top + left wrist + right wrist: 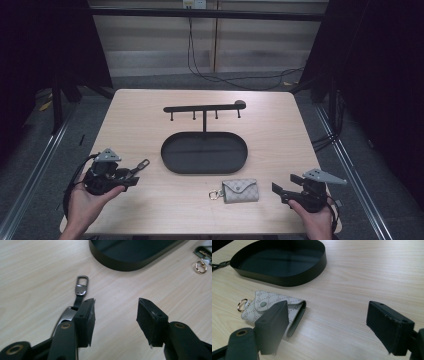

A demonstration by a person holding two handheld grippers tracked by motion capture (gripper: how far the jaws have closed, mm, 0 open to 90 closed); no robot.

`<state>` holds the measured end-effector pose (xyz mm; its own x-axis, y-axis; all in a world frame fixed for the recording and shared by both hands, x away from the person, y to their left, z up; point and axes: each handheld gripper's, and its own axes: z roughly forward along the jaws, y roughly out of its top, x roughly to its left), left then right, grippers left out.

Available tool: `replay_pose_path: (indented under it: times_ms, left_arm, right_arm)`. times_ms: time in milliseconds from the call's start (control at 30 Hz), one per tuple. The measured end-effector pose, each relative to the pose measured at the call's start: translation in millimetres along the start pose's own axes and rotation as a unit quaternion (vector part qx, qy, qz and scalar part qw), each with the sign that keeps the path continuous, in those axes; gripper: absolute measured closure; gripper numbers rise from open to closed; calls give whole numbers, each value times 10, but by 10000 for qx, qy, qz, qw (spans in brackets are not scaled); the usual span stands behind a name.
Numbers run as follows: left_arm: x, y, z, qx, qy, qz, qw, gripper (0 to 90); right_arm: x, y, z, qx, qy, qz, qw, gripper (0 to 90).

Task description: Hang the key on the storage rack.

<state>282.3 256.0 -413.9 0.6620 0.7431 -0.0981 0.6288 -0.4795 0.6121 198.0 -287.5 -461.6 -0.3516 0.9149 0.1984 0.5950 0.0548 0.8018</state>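
Note:
A dark key fob with a silver clasp (142, 164) (82, 286) lies on the wooden table left of the black oval tray (205, 152). My left gripper (133, 178) (116, 302) hovers over it, open, with bare table between the jaws. The fob's body lies outside the gap, partly hidden behind one jaw. A grey patterned key pouch (241, 191) (264, 301) with a gold ring (215, 194) (241, 304) lies in front of the tray. My right gripper (285, 184) (328, 306) rests just right of the pouch, open, holding nothing; in its own view one jaw overlaps the pouch's near corner.
A black hook rack (205, 107) stands on a post at the tray's (120, 263) (287, 280) far rim. Cables trail over the floor beyond the table. The pouch's gold ring (201, 267) appears at the far right of the left gripper view.

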Motion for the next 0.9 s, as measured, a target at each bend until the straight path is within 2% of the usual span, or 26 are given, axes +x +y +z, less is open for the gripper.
replay_pose_path:
  times_ms: [67,133,200,233,300,333,500,567,600,700,733,767,800,833,867,900]
  left_arm:
    - [12,23,10,51,-9,9,10000,478]
    - [44,87,66,267,-80,78,9996,506]
    - [50,108,90,316,-57,74,9995,537]
    - [89,141,127,366,-230,113,9990,560]
    - [120,160,150,398,-239,93,9989,586]
    - [163,193,168,466,-256,17,9986,588]
    - [227,304,169,554,-247,3,9982,617]
    - [237,341,172,644,-238,20,9976,646]
    - [242,388,190,720,-299,102,9969,659]
    - [250,439,233,865,-257,147,9958,659]
    - [255,484,280,987,-138,206,9948,642]
    - [255,484,280,987,-138,206,9948,615]
    - [244,508,307,1054,7,314,9939,615]
    - [262,541,336,1142,-3,301,9930,587]
    - [280,563,350,1188,30,370,9922,575]
    - [281,573,358,1233,32,325,9918,570]
  right_arm:
    - [-2,2,6,10,2,20,10000,175]
    - [-9,3,10,10,40,28,10000,172]
    - [-10,2,11,20,62,24,10000,174]
    - [-9,2,13,36,75,24,10000,173]
    - [-10,2,23,66,85,16,9999,174]
    - [-10,2,25,83,102,13,9999,174]
    - [-14,2,24,58,174,18,9998,173]
    - [-11,4,30,86,177,-7,9998,173]
    - [-9,4,32,90,199,-6,9998,172]
    - [-8,4,37,93,200,-11,9998,172]
    - [-11,4,39,94,219,-14,9997,171]
    - [-11,4,39,94,219,-14,9997,171]
    - [-9,4,38,97,215,-5,9997,171]
    - [-13,4,41,115,231,-33,9997,171]
    - [-11,4,42,122,241,-36,9996,171]
    - [-9,5,42,113,240,-52,9996,171]
